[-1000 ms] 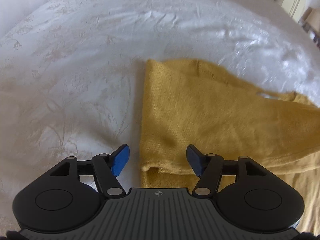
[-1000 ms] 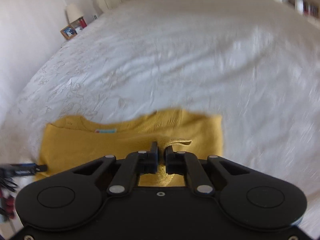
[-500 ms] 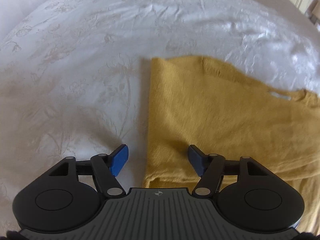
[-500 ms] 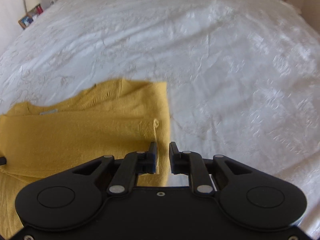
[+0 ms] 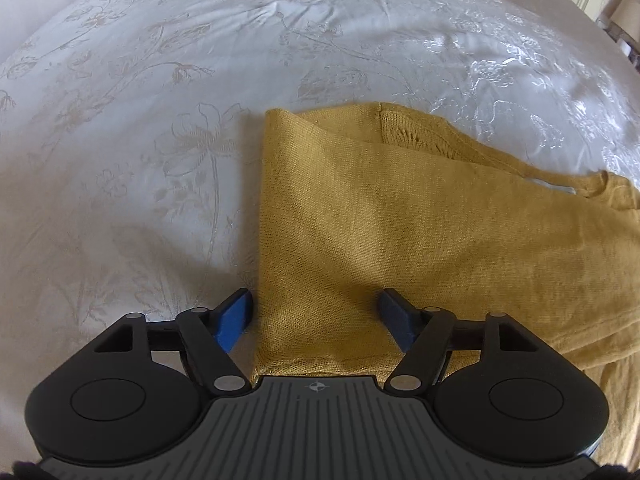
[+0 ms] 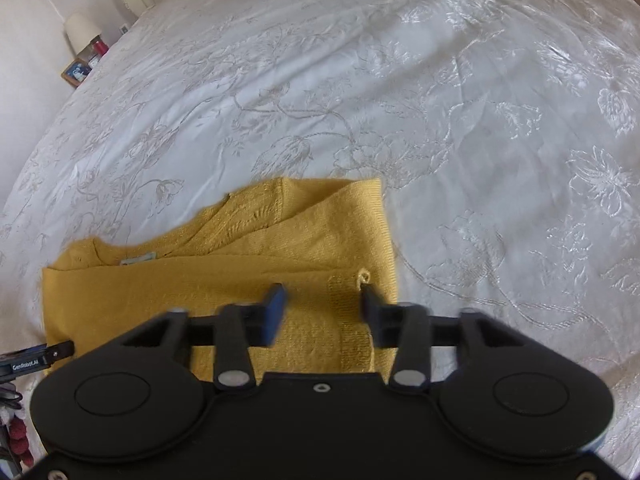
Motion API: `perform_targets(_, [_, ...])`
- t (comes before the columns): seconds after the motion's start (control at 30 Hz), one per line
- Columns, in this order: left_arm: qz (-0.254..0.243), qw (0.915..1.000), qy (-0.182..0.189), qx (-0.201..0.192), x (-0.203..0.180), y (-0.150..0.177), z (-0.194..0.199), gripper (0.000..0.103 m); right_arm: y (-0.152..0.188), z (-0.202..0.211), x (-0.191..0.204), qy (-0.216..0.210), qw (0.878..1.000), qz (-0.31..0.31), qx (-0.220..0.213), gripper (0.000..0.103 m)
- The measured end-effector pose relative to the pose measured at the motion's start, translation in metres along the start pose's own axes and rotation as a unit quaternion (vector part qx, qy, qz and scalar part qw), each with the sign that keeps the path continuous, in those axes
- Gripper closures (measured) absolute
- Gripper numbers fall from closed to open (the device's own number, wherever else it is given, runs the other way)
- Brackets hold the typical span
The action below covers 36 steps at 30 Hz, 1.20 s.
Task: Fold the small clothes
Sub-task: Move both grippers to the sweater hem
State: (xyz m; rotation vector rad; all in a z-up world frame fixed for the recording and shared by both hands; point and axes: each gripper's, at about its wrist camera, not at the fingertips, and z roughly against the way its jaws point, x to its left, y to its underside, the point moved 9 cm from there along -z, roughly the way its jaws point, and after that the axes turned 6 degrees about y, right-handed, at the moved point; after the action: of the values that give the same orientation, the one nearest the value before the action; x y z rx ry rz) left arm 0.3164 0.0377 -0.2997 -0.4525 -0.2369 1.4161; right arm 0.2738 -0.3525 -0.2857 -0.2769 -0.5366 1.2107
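Mustard-yellow knit sweater (image 5: 400, 240), folded flat, sleeve laid across body, neck label showing, on white embroidered bedspread (image 5: 160, 100).

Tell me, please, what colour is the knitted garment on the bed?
Mustard yellow; the knitted garment shows best in the left wrist view.

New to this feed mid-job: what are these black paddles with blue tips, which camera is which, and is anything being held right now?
Each picture comes from a wide-angle camera mounted on a hand-held tool, looking forward along its two fingers. A person carries one tool in each hand. There is no robot arm.

The left wrist view shows the left gripper. Its jaws are opening, and the near corner of a mustard-yellow knitted sweater lies between them, not pinched.

The right wrist view shows the right gripper. Its jaws stand apart above the sweater's other end, pressing on nothing.

The sweater lies partly folded on a white embroidered bedspread. Neither tool holds anything.
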Motion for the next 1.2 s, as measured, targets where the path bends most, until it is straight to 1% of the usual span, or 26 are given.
perform_targets(0.03, [-0.002, 1.0000, 0.000, 0.000, 0.000, 0.000, 0.000, 0.032, -0.003, 0.008, 0.005, -0.006, 1.000, 0.012, -0.022, 0.094])
perform_targets(0.07, [-0.003, 1.0000, 0.000, 0.000, 0.000, 0.000, 0.000, 0.032, -0.007, 0.019, 0.012, -0.013, 0.998, 0.031, -0.052, 0.094])
perform_targets(0.1, [-0.002, 1.0000, 0.000, -0.001, 0.001, 0.000, 0.001, 0.031, -0.010, 0.028, 0.016, -0.006, 0.996, 0.052, -0.077, 0.094])
perform_targets(0.13, [-0.002, 1.0000, 0.001, -0.003, 0.002, 0.000, 0.000, 0.030, -0.011, 0.031, 0.019, 0.015, 0.993, 0.075, -0.093, 0.094])
perform_targets(0.17, [-0.001, 1.0000, 0.000, -0.005, 0.002, 0.001, 0.000, 0.029, -0.011, 0.027, 0.017, 0.039, 0.991, 0.089, -0.091, 0.094])
perform_targets(0.2, [-0.001, 1.0000, -0.001, -0.006, 0.002, 0.001, -0.001, 0.028, -0.010, 0.015, 0.012, 0.061, 0.992, 0.091, -0.070, 0.092])
perform_targets(0.27, [-0.003, 1.0000, -0.004, -0.007, 0.001, 0.000, -0.001, 0.027, -0.003, -0.008, -0.004, 0.091, 0.993, 0.074, -0.023, 0.090])
perform_targets(0.3, [-0.004, 1.0000, -0.005, -0.005, 0.001, -0.001, -0.001, 0.027, -0.001, -0.013, -0.012, 0.110, 0.992, 0.065, -0.012, 0.085])
perform_targets(0.37, [-0.003, 1.0000, -0.005, -0.004, 0.001, -0.001, 0.000, 0.027, -0.001, -0.008, -0.020, 0.122, 0.991, 0.042, -0.024, 0.082])
perform_targets(0.4, [-0.002, 1.0000, -0.004, -0.004, 0.001, -0.001, 0.001, 0.027, -0.002, -0.001, -0.021, 0.122, 0.991, 0.033, -0.037, 0.074])
perform_targets(0.43, [-0.002, 1.0000, -0.002, -0.004, 0.002, -0.001, 0.001, 0.026, -0.003, 0.007, -0.018, 0.118, 0.991, 0.031, -0.049, 0.059])
perform_targets(0.47, [0.000, 1.0000, 0.001, -0.005, 0.002, 0.000, 0.000, 0.025, -0.004, 0.014, -0.013, 0.109, 0.991, 0.035, -0.061, 0.052])
perform_targets(0.5, [0.001, 1.0000, 0.005, -0.007, 0.002, 0.000, 0.000, 0.023, -0.003, 0.018, -0.007, 0.097, 0.992, 0.044, -0.069, 0.040])
perform_targets(0.53, [0.002, 0.9999, 0.010, -0.007, 0.002, 0.000, 0.000, 0.019, -0.001, 0.019, 0.001, 0.080, 0.993, 0.057, -0.070, 0.030])
perform_targets(0.57, [0.003, 0.9999, 0.016, -0.006, 0.002, 0.001, -0.002, 0.009, 0.003, 0.015, 0.006, 0.074, 0.993, 0.072, -0.060, 0.027])
perform_targets(0.63, [0.005, 0.9997, 0.022, 0.004, 0.001, 0.002, -0.006, 0.000, 0.012, 0.001, 0.005, 0.093, 0.992, 0.084, -0.032, 0.027])
perform_targets(0.67, [0.003, 0.9998, 0.021, 0.003, 0.001, 0.002, -0.007, 0.000, 0.017, -0.008, 0.000, 0.104, 0.991, 0.078, -0.016, 0.027])
perform_targets(0.7, [-0.002, 0.9998, 0.019, 0.002, 0.000, 0.002, -0.008, 0.000, 0.024, -0.017, -0.009, 0.111, 0.992, 0.059, 0.004, 0.025])
perform_targets(0.73, [-0.005, 0.9998, 0.019, 0.002, -0.001, 0.002, -0.008, 0.000, 0.027, -0.021, -0.016, 0.107, 0.994, 0.032, 0.014, 0.021])
perform_targets(0.8, [-0.005, 0.9996, 0.025, 0.008, -0.001, 0.001, -0.004, 0.000, 0.029, -0.017, -0.027, 0.093, 0.995, -0.021, 0.016, 0.021])
perform_targets(0.87, [-0.010, 0.9990, 0.041, 0.015, -0.002, 0.005, 0.005, 0.000, 0.030, -0.002, -0.031, 0.084, 0.995, -0.045, 0.009, 0.020])
perform_targets(0.9, [-0.015, 0.9982, 0.055, 0.021, -0.003, 0.009, 0.011, 0.000, 0.032, 0.006, -0.031, 0.074, 0.996, -0.048, 0.005, 0.020])
perform_targets(0.93, [-0.019, 0.9972, 0.067, 0.027, -0.004, 0.014, 0.017, 0.000, 0.034, 0.014, -0.030, 0.064, 0.997, -0.050, 0.003, 0.016])
perform_targets(1.0, [-0.023, 0.9961, 0.079, 0.032, -0.004, 0.029, 0.033, 0.000, 0.044, 0.031, -0.028, 0.049, 0.998, -0.046, 0.000, 0.011])
perform_targets(1.07, [-0.028, 0.9965, 0.073, 0.029, 0.000, 0.046, 0.051, 0.000, 0.058, 0.046, -0.026, 0.040, 0.998, -0.038, 0.003, 0.010])
perform_targets(1.2, [-0.027, 0.9968, 0.067, 0.034, 0.006, 0.089, 0.085, 0.000, 0.101, 0.073, -0.021, 0.024, 0.999, -0.032, 0.027, 0.010])
